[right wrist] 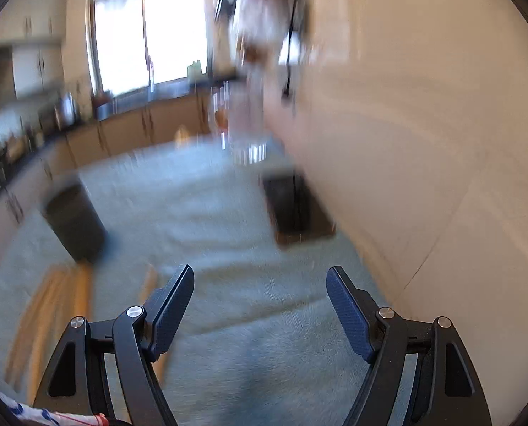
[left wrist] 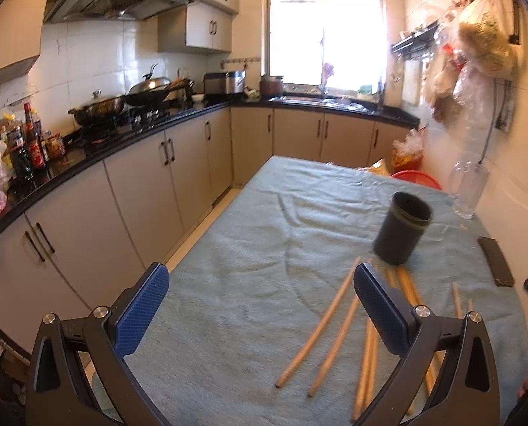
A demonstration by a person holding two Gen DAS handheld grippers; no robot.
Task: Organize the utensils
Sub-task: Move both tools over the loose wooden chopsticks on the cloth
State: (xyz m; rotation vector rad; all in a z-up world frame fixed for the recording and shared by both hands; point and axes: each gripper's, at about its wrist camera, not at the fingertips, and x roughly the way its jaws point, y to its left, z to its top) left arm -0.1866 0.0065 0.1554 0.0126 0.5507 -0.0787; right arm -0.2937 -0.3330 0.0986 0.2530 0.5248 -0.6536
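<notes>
Above the cloth-covered counter, the left gripper hangs with its blue-padded fingers spread to full width, gripping nothing and touching nothing; only bare cloth shows between them. The right gripper likewise stands with its fingers wide apart and empty over the cloth, near the pale tiled wall. The right wrist view is heavily blurred.

Wooden chopsticks lie loose and scattered on the grey-green cloth, fanned out at differing angles just past the right-hand finger of the left gripper; several are partly hidden behind that finger. A dark cylindrical holder stands just beyond the chopsticks' far ends, open end up and appearing tilted in the fisheye view. No chopstick is seen inside it. A flat black object lies near the wall edge of the counter, well apart from the holder. A clear plastic bottle stands at the far wall-side corner.

Along the left runs a kitchen worktop with woks on a hob, sauce bottles and beige cabinets below. A bright window sits over the sink. Plastic bags hang on the right wall.
</notes>
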